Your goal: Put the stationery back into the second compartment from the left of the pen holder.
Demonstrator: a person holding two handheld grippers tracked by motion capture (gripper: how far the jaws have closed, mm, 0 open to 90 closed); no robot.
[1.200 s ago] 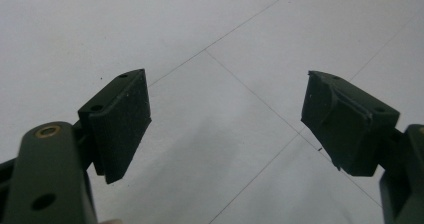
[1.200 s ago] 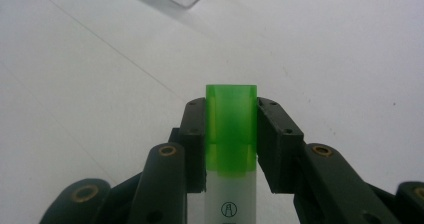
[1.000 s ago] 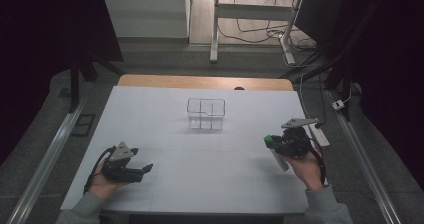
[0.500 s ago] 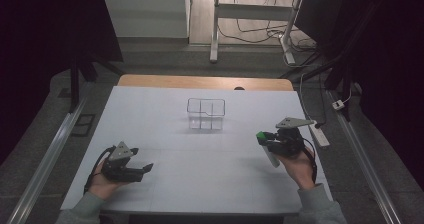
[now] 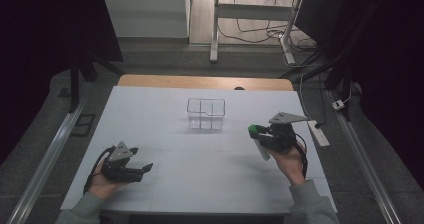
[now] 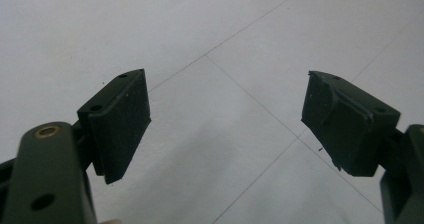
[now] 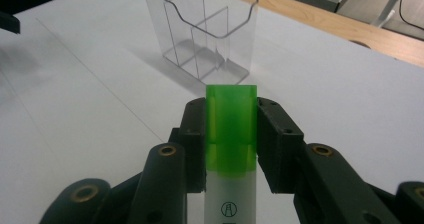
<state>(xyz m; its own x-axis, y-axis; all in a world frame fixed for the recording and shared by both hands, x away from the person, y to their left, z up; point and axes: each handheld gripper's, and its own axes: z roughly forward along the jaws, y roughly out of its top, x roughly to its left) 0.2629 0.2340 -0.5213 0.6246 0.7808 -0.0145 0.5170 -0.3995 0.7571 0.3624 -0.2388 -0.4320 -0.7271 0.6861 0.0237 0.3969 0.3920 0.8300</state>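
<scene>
Nearest, the left gripper (image 5: pixel 146 168) lay low over the matte white bench (image 5: pixel 200 184), its black, flat-padded fingers (image 6: pixel 122 121) spread wide on nothing. Farther right, the right gripper (image 5: pixel 255 132) pinched a white plastic tube with a translucent green cap (image 7: pixel 231 134) above the bench; the tube's lower end was cut off. Beyond stood a clear, thin-walled plastic organiser with inner dividers (image 5: pixel 205 113), apart from both; its contents were hard to make out.

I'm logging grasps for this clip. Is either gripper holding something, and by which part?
The right gripper holds a white marker with a green cap, its jaws clamped on the cap's sides. The left gripper is open and holds nothing.
</scene>
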